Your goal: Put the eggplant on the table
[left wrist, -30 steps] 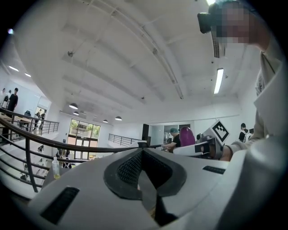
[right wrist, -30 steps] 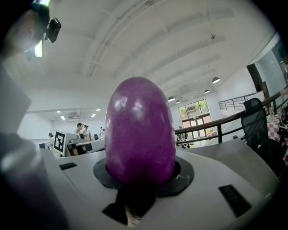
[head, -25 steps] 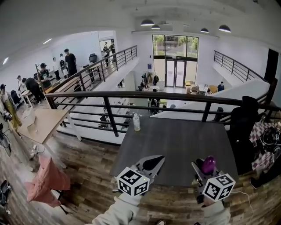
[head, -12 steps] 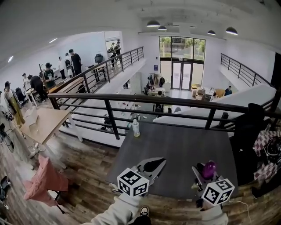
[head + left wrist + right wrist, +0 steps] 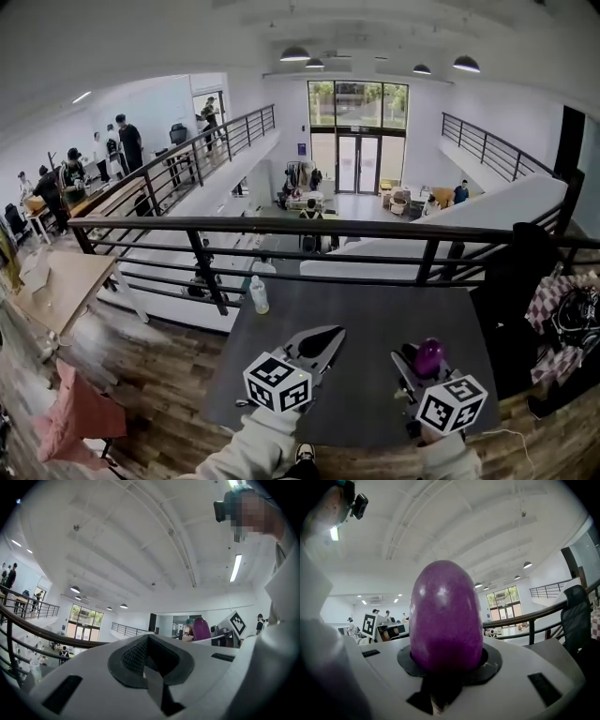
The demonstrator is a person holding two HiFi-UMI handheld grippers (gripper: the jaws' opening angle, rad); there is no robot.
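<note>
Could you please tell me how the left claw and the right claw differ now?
The right claw grips a purple eggplant; the left claw holds nothing. The left claw's jaws meet; the right claw's stand apart around the eggplant. Both hover over the grey table.

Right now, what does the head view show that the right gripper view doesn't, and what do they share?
Only the head view: the clear plastic bottle standing near the far left corner of the dark grey table, and the pink cloth down on the left.
Only the right gripper view: the small black camera on the person's head.
Both: the purple eggplant clamped in the right gripper jaws, and the black metal railing behind.
</note>
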